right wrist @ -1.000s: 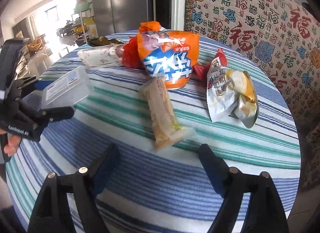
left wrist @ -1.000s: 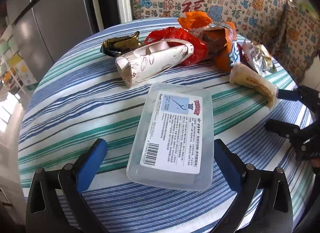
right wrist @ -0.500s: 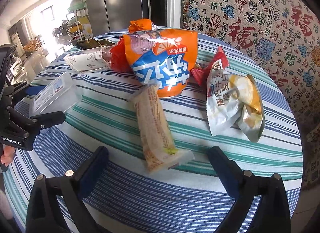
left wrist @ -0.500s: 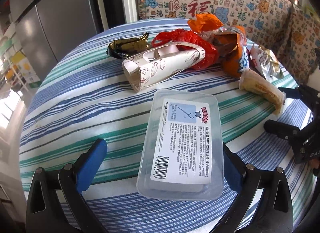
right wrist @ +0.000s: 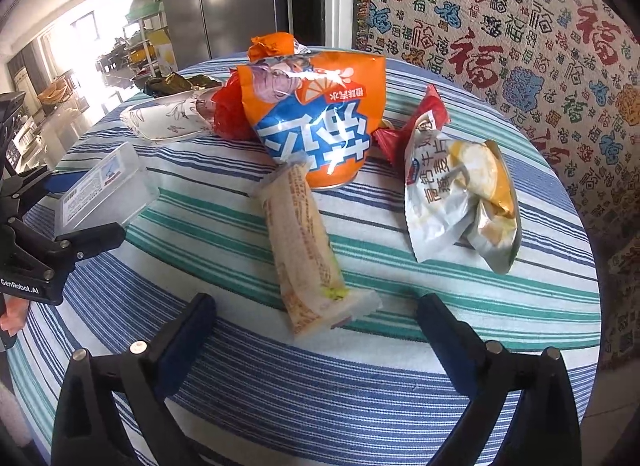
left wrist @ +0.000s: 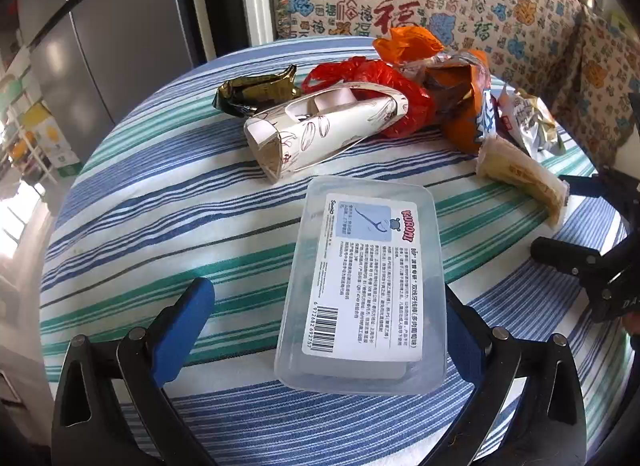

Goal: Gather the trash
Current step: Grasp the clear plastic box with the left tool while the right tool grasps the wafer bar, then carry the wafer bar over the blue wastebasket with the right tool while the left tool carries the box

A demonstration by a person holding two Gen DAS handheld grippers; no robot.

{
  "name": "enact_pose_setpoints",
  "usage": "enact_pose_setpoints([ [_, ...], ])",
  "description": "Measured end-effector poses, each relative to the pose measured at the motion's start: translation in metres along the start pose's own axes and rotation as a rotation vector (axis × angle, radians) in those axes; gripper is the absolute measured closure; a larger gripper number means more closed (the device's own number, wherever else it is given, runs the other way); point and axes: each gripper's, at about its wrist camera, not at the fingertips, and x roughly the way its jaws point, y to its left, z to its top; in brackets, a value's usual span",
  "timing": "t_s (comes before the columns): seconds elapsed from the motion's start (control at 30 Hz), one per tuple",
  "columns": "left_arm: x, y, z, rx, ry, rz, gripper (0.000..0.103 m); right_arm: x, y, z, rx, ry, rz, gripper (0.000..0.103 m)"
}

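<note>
Striped round table (left wrist: 168, 201), clear plastic box (left wrist: 360, 286), snack wrappers (right wrist: 460, 193)

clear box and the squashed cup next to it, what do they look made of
Clear box: looks like thin translucent plastic with a glossy paper label; the striped cloth shows through its walls. Squashed cup: looks like matte printed paper, creased flat, brown card showing at its open end.

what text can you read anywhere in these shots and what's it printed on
"KUROMI": label of the clear plastic box.
"6 972682 692757": barcode on that label, last digits unsure; the fine print is too small.
"GenRobot.AI": body of the left gripper.
"福": repeated on the patterned cloth.
Orange snack bag: upside-down characters, not reliably readable.
</note>
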Motion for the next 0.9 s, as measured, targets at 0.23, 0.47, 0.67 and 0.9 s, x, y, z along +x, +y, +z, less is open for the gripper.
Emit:
enact_pose_setpoints([
  [0.23, -0.001, 0.001, -0.001, 0.003, 0.002, -0.004, 0.001, 0.002, 0.007, 0.009, -0.055, 0.047, 0.039, 0.004],
  [0.47, -0.011, -0.007, -0.007, 0.054, -0.034, -0.013, 0.015, -0.001, 0.01, 0.022, -0.049, 0.007, 0.046, 0.051],
  [0.67, -0.022, 0.001, -0.004, 0.03, -0.067, -0.045, 0.039, -0.007, 0.012, 0.025, -0.027, 0.0, 0.043, 0.084],
  [0.9, -0.052, 0.008, -0.009, 0.009, -0.124, -0.111, 0.04, -0.048, -0.01, -0.002, 0.086, -0.04, 0.086, 0.086],
])
